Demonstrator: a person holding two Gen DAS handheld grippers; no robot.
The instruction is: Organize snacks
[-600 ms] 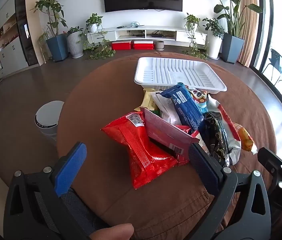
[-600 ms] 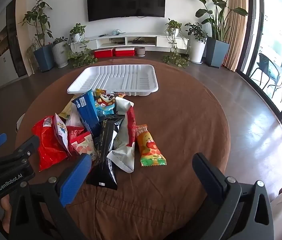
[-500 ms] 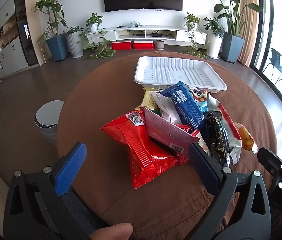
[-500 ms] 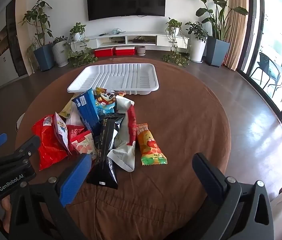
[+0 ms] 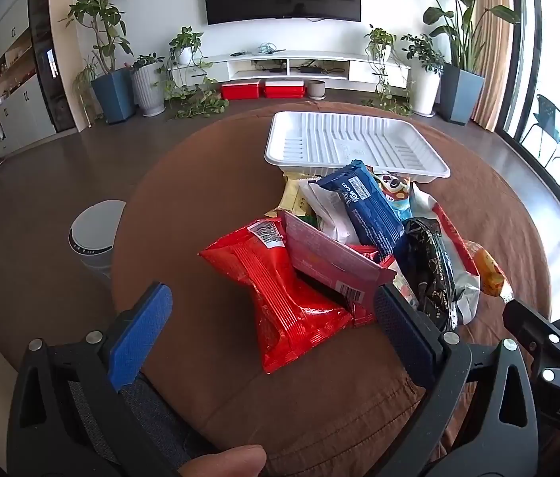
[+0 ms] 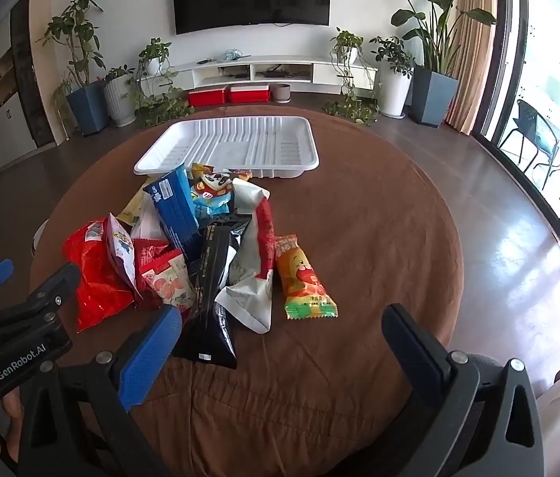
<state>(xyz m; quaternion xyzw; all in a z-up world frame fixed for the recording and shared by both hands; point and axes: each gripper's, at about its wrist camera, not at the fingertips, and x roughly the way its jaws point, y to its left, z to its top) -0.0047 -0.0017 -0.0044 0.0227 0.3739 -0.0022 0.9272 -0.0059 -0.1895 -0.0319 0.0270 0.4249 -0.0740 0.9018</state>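
I log both tools spread apart, clamping nothing: left gripper (image 5: 272,326) low centre, right gripper (image 6: 280,342) low centre. Snack pile (image 6: 200,246) mid-frame; white tray (image 6: 232,147) above it, on the brown table (image 6: 379,238).

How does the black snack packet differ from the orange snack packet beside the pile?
The long black snack packet leans on the pile; the shorter orange snack packet lies flat on the brown tablecloth. The black one is plain and dark, the orange one has a cartoon print. Both lie outside the white plastic tray.
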